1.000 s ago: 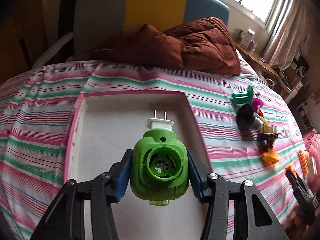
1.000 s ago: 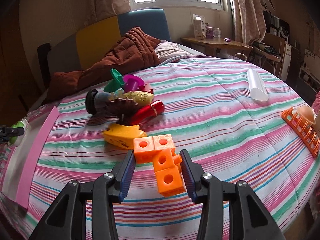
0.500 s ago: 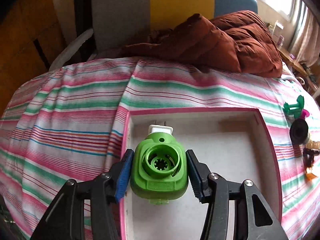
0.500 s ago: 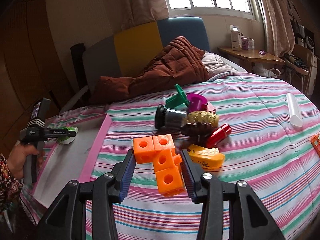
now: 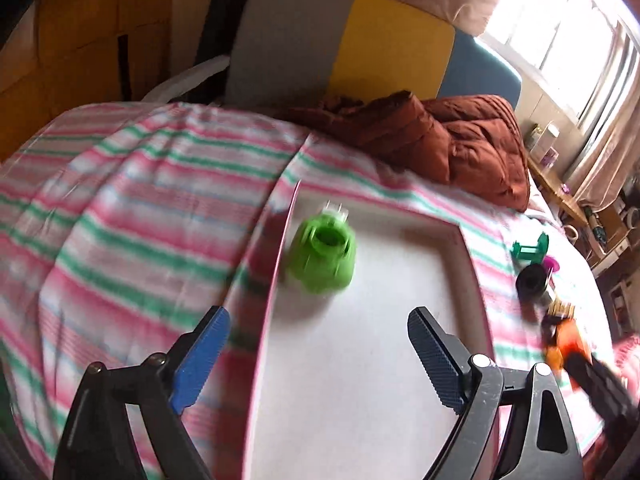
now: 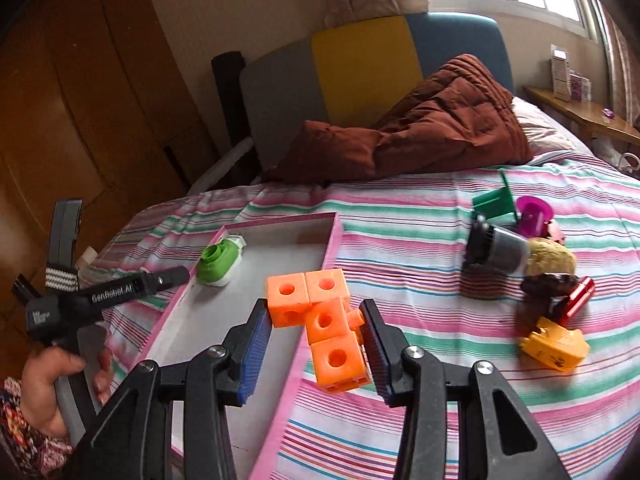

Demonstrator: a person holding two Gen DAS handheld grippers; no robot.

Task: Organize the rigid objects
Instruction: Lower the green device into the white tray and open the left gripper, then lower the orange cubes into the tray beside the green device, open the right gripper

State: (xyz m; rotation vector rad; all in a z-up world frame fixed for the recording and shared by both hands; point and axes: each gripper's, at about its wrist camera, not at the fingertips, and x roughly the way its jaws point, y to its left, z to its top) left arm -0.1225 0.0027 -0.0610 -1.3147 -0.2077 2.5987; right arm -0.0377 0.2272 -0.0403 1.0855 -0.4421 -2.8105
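While clamped in the right claw (image 6: 316, 344), orange blocks (image 6: 320, 320) hang over tray edge (image 6: 332, 236), tray interior to the left. Left claw (image 5: 318, 358) opening, empty; green plug (image 5: 322, 256) lying in tray, ahead.

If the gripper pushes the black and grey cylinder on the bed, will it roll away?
Probably a little. The black and grey cylinder lies on its side, so it could roll, but the potato-like toy touching one end and the soft striped bedcover would likely slow it.
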